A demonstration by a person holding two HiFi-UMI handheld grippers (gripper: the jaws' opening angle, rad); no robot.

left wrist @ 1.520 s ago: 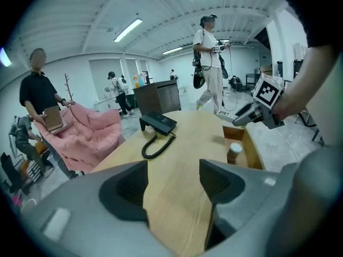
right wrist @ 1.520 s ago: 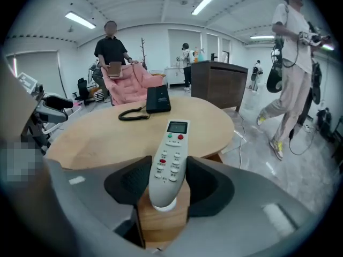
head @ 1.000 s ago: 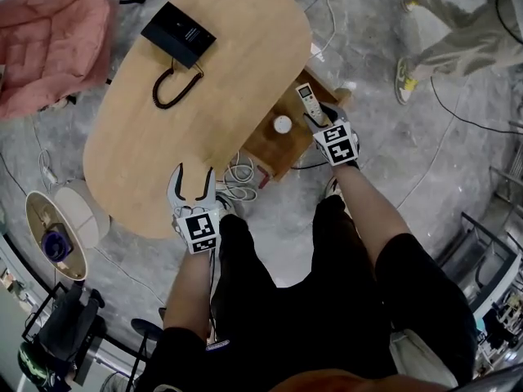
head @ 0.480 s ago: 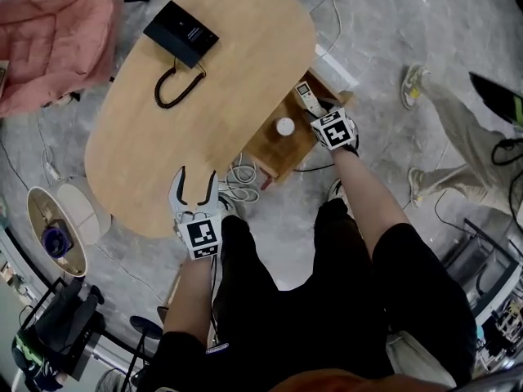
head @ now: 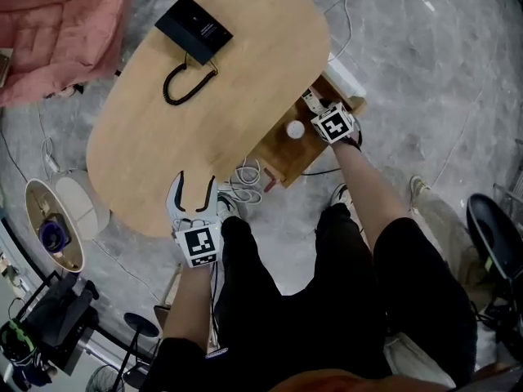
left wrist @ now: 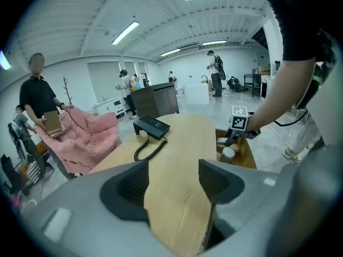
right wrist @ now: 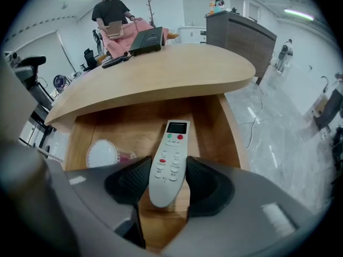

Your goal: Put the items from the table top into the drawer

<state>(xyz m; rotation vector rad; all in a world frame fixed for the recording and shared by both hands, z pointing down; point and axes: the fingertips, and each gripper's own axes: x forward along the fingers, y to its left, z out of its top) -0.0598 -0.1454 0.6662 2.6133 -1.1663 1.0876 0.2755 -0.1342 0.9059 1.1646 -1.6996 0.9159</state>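
A white remote [right wrist: 170, 162] with red and green buttons sits between the jaws of my right gripper [right wrist: 167, 178], which is shut on it. It hangs just above the floor of the open wooden drawer [right wrist: 134, 127]. In the head view the right gripper [head: 319, 109] is over the drawer [head: 286, 158] at the table's right side, and its marker cube hides most of the remote [head: 312, 100]. A white round item [head: 295, 129] lies in the drawer. A black box [head: 194, 28] with a coiled black cable [head: 186, 84] rests on the far tabletop. My left gripper [head: 193, 188] is open and empty over the table's near edge.
The oval wooden table [head: 147, 145] fills the middle of the head view. A pink padded chair [head: 57, 31] stands far left and a round basket [head: 55, 227] near left. White cables [head: 245, 176] hang below the drawer. A person [left wrist: 40, 98] stands beyond the chair.
My right gripper has moved the remote farther in over the drawer, closer to the table's edge. The left gripper has stayed put. A person walking at the upper right has left the view.
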